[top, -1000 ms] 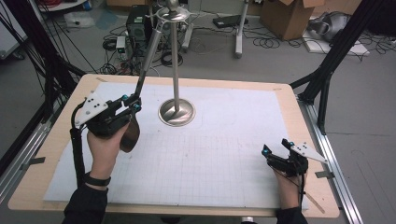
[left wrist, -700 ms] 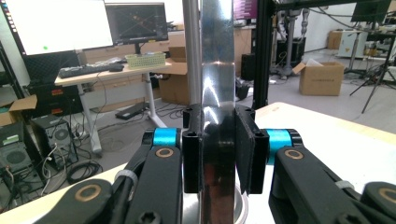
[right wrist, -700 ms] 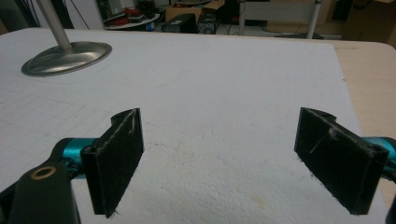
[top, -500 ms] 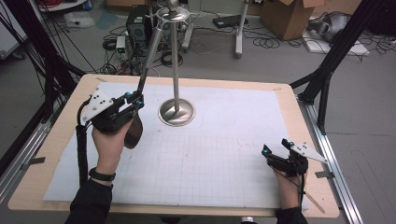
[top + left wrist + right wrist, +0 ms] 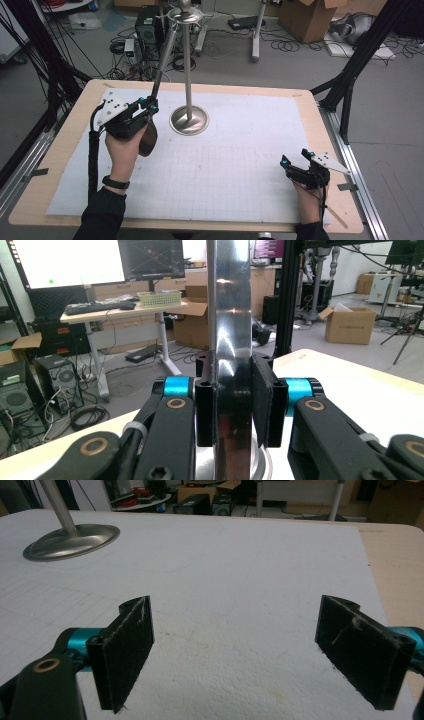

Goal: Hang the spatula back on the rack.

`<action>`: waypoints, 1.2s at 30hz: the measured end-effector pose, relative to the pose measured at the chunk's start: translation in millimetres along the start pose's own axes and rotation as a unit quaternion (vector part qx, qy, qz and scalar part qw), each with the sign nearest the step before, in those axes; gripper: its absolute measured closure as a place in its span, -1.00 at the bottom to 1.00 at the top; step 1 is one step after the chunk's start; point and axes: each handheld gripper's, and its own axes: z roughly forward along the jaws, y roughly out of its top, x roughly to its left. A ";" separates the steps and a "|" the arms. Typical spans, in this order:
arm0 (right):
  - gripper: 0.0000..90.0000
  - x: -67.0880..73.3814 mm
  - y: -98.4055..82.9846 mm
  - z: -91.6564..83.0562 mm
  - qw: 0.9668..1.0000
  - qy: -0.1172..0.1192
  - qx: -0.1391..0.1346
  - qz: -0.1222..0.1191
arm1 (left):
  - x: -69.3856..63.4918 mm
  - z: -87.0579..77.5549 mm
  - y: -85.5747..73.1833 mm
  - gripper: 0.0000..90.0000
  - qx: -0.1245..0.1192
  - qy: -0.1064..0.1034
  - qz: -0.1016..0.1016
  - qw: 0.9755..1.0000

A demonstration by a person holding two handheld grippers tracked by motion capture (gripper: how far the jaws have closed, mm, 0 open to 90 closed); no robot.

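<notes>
Gridded white mat (image 5: 235, 165); left gripper (image 5: 150, 104) clamps steel ladle handle (image 5: 162, 60); right gripper (image 5: 295, 161) wide open, empty.

on the table (image 5: 320, 125): 1 metal stand (image 5: 189, 120), 1 long metal utensil (image 5: 164, 55), 1 white grid mat (image 5: 240, 165), 2 grippers.

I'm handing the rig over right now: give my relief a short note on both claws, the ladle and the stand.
Left claw: shut on the ladle handle, bowl hanging below the hand, handle tilted up toward the top of the stand.
Right claw: open, holds nothing, low over the white mat near the right corner.
Done: ladle gripped.
Left: probably hooking it on the stand top; contact there is unclear.
</notes>
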 end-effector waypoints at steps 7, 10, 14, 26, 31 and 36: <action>-0.67 0.4 0.1 0.0 1.000 0.001 0.002 0.004 | -0.2 4.4 -4.0 0.65 0.001 0.000 -0.002 1.000; -0.67 0.0 0.1 0.2 1.000 0.000 0.003 0.001 | -1.3 6.7 -5.5 0.65 0.002 -0.001 -0.007 1.000; -0.67 0.3 0.1 0.0 1.000 0.001 0.005 0.003 | -2.1 9.4 -7.4 0.65 0.006 -0.001 -0.007 1.000; -0.67 0.3 0.1 0.3 1.000 0.002 0.005 0.003 | -2.3 16.2 -13.5 0.65 0.023 -0.001 0.001 1.000; -0.67 -0.3 0.2 0.6 1.000 0.001 0.002 -0.001 | -2.3 18.6 -14.8 0.64 0.020 -0.002 -0.003 1.000; -0.67 0.2 0.2 0.4 1.000 0.001 0.005 0.002 | 0.0 14.9 -11.5 0.51 0.004 -0.002 -0.014 1.000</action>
